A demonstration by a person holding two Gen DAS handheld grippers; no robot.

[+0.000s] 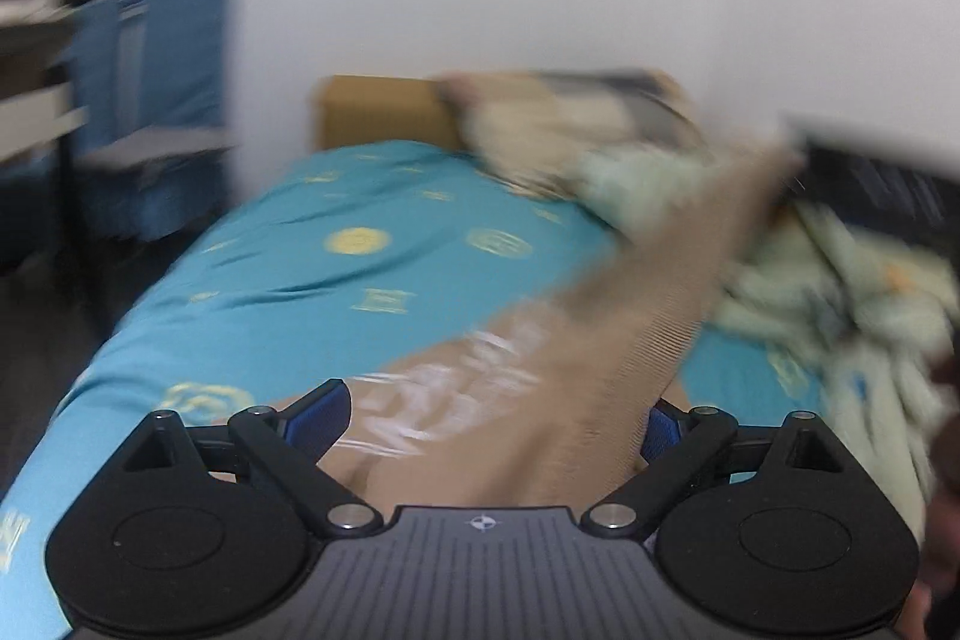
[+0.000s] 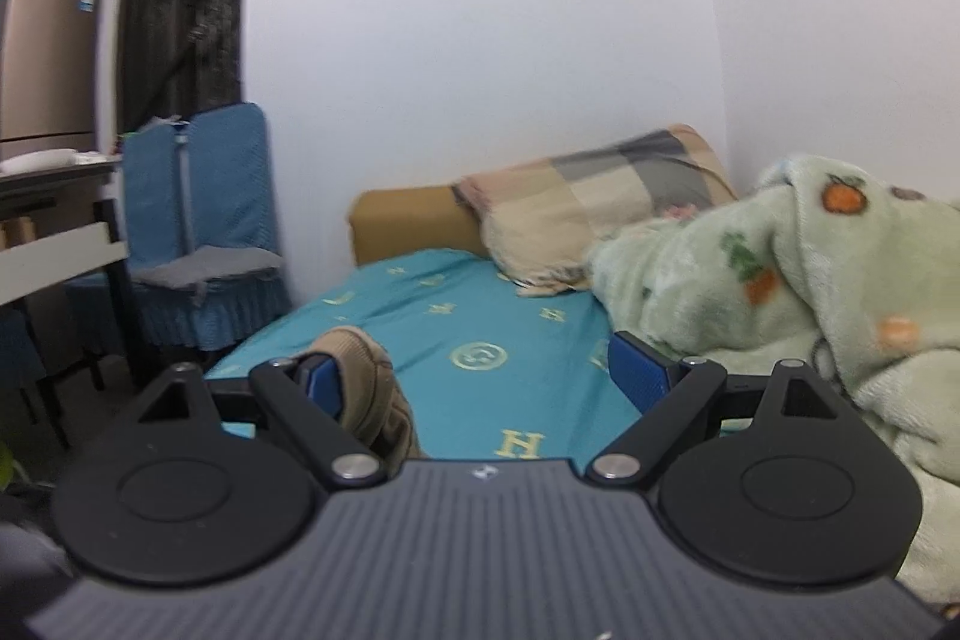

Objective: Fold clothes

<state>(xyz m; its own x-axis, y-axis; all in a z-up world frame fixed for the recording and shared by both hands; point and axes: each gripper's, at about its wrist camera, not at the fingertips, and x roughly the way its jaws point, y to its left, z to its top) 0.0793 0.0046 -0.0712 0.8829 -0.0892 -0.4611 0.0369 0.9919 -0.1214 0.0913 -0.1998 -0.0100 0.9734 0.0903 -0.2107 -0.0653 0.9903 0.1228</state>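
The tan garment [image 1: 540,400] seems light, soft and limp, so I would hold it at the hem or corners. It is ribbed brown cloth with white print, lying on the teal bed sheet [image 1: 336,280]. The left gripper [image 1: 498,418] stands wide open around it; the right gripper [image 2: 480,376] is open too, one fold touching its left finger

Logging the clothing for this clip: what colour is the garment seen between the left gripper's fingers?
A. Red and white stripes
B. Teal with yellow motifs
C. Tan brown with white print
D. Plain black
C: in the left wrist view, the tan ribbed garment with blurred white print lies between the fingers of the left gripper, over the teal bedsheet.
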